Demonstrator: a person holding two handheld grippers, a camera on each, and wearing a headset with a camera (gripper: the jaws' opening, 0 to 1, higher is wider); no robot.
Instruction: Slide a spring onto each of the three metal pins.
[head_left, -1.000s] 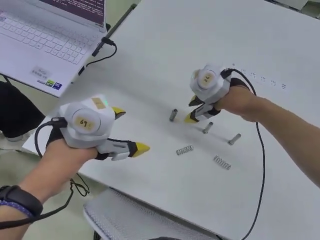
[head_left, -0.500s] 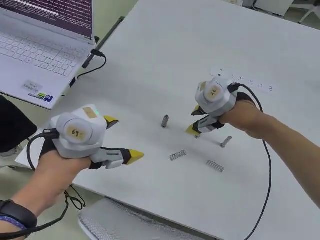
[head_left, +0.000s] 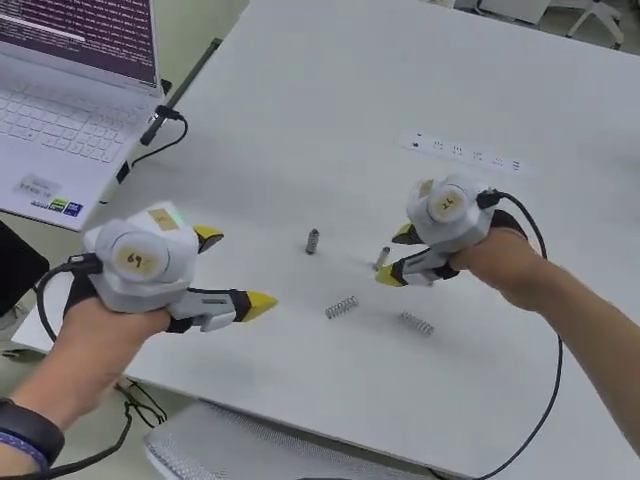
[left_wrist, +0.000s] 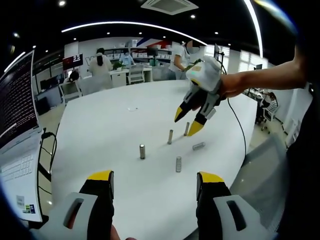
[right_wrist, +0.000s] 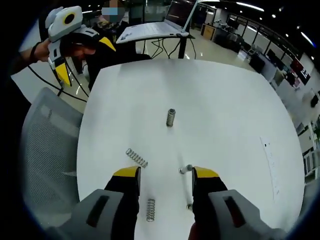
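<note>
Your left gripper (head_left: 233, 268) hangs spread and empty. One pin (head_left: 313, 241) already wears a spring, and a loose spring (head_left: 341, 307) lies nearby. A bare pin (head_left: 381, 259) sits just beside your right gripper (head_left: 396, 256), also spread. A careless closing jaw could knock that pin away.

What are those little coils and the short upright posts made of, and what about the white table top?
Coils: thin wound wire, grey with a dull shine, likely steel. Posts: solid grey cylinders, metal by their sheen. Table top: smooth matte white, perhaps laminate; the pictures leave that open.
</note>
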